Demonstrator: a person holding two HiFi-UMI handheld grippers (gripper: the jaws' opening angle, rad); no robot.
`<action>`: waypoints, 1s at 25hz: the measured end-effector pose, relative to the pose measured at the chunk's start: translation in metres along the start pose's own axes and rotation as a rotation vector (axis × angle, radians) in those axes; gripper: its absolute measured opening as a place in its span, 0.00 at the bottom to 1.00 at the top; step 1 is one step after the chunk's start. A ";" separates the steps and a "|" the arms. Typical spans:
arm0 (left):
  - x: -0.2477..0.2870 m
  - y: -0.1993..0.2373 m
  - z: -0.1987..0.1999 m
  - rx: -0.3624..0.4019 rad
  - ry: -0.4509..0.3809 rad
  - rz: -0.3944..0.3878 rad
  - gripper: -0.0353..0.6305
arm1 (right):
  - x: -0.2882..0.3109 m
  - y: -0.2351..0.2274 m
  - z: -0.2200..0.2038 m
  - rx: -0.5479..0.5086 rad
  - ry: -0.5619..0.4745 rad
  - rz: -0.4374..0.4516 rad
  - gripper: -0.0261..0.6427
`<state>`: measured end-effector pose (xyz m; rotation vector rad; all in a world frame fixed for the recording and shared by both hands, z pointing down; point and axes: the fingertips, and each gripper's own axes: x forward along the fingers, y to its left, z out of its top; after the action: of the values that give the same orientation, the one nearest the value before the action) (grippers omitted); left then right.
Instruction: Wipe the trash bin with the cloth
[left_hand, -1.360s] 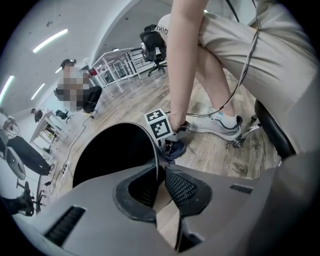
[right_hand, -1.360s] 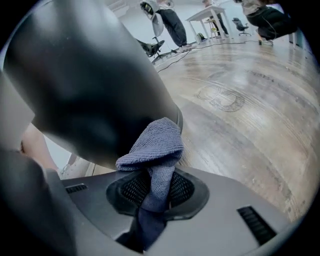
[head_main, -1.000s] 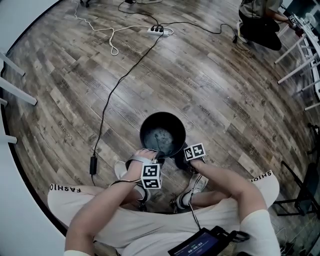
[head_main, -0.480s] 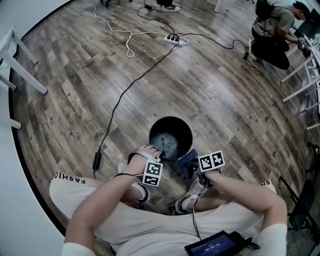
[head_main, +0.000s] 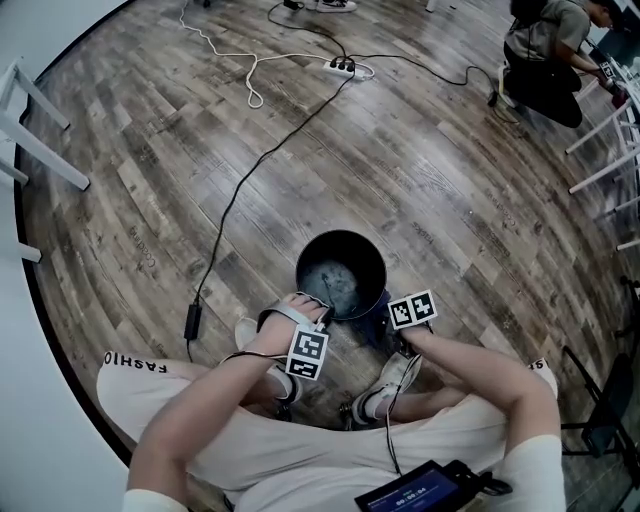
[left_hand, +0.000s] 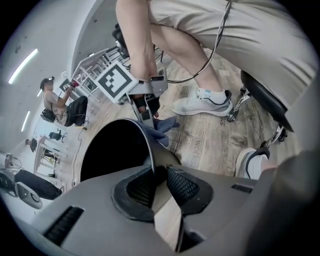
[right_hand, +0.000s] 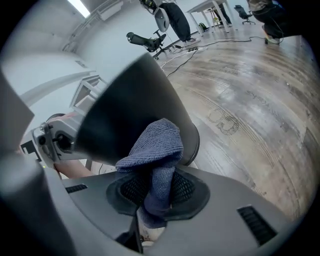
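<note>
A black round trash bin (head_main: 340, 272) stands on the wood floor between the person's feet. My left gripper (head_main: 320, 308) sits at its near rim. In the left gripper view the bin's thin rim (left_hand: 149, 150) runs between the jaws of the left gripper (left_hand: 157, 177), which have just been closing on it. My right gripper (head_main: 388, 322) is at the bin's right side, shut on a dark blue cloth (head_main: 377, 318). The right gripper view shows the cloth (right_hand: 155, 147) bunched out of the right gripper (right_hand: 156, 187) against the bin's wall (right_hand: 132, 107).
A black cable (head_main: 240, 190) runs from a power strip (head_main: 340, 67) to an adapter (head_main: 190, 322) left of the bin. White table legs (head_main: 45, 150) stand far left. A person (head_main: 545, 50) crouches at the top right. White shoes (head_main: 385, 385) flank the bin.
The right gripper with the cloth has come up along the bin's right side. The left gripper stays at the rim and has rolled a little.
</note>
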<state>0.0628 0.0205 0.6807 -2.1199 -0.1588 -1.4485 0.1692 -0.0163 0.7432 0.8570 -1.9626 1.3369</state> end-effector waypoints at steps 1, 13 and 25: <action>0.000 0.000 0.000 -0.006 0.001 0.001 0.18 | 0.009 -0.008 -0.002 0.002 -0.001 -0.002 0.16; 0.004 0.006 0.006 -0.042 0.006 0.017 0.18 | 0.095 -0.088 -0.033 0.158 -0.040 -0.076 0.16; 0.003 0.009 0.010 -0.225 -0.032 0.010 0.18 | 0.037 -0.038 -0.038 0.201 0.018 -0.137 0.16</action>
<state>0.0754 0.0176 0.6772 -2.3199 0.0030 -1.4865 0.1813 0.0019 0.8048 1.0498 -1.7423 1.4724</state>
